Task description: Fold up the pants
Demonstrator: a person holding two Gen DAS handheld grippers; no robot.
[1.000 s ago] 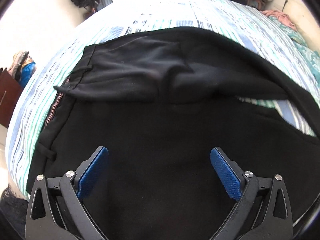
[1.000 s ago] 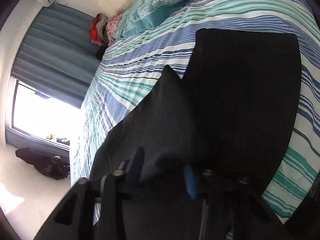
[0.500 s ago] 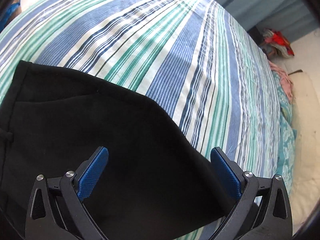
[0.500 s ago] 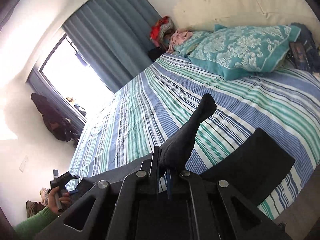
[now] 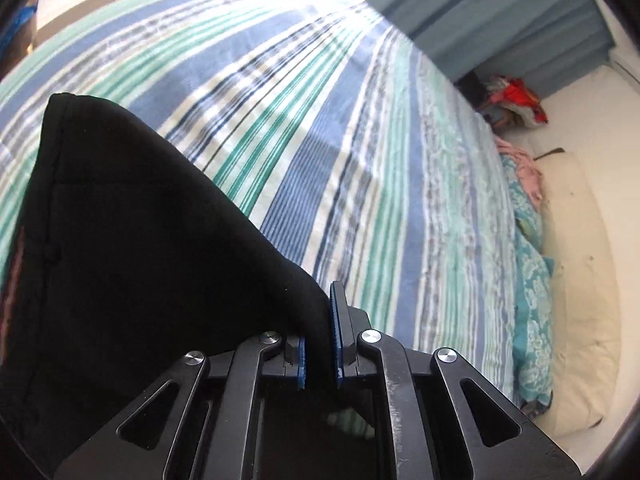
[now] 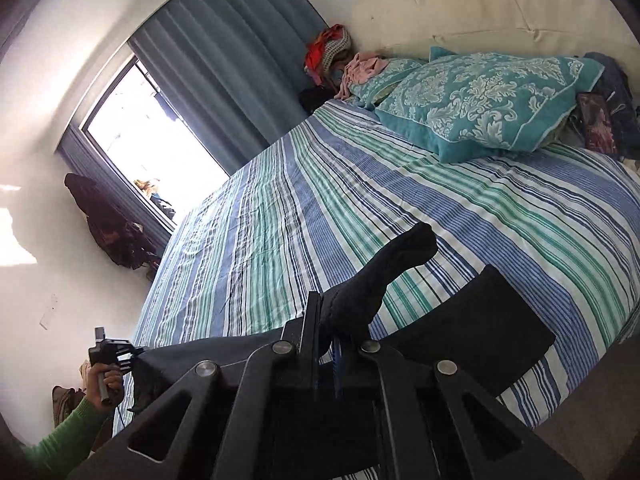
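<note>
The black pants (image 5: 132, 264) hang between the two grippers above the striped bed (image 5: 360, 168). The left gripper (image 5: 320, 354) has its blue pads pressed onto a corner of the cloth, which drapes away to the left of its view. The right gripper (image 6: 326, 346) is likewise pinched on the pants (image 6: 472, 332), with a bunched tip of cloth sticking up past its fingers. In the right view the left gripper (image 6: 120, 356) shows far off at the lower left, held by a hand (image 6: 102, 380) in a green sleeve (image 6: 60, 436), and a span of cloth runs from it toward the right gripper. Another part of the pants lies on the bed near its edge.

As a judgement, the fold is at an early or middle stage: both edges are gripped and raised, but no finished fold shows. What is left seems to be carrying the raised part over, laying it flat on the bed, letting go, and probably folding again. How many layers the cloth already has cannot be told.
</note>
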